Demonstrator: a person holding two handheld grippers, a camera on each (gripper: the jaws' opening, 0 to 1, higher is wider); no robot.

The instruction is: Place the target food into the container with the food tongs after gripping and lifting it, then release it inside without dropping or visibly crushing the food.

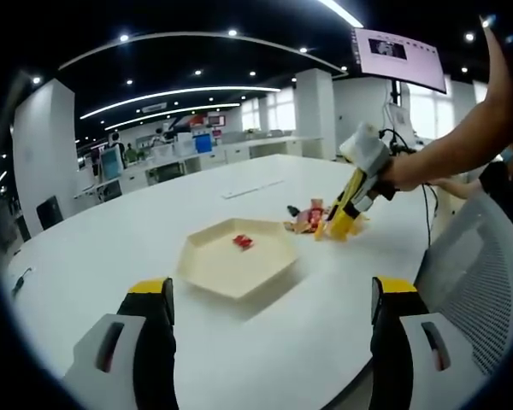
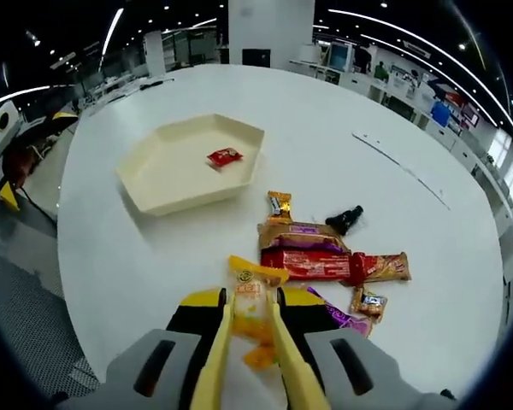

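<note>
Yellow snack packet pinched in the tongs, tray waiting across the table.

The white table holds the cream tray, set well apart from the snack pile, so the carry looks short. One red packet already lies inside. The right gripper squeezes yellow tongs onto the yellow packet, whose lower end is hidden. The left gripper hangs spread and empty.

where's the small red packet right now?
The small red packet lies inside the cream hexagonal tray on the white table, apart from the snack pile beside the right gripper.
</note>
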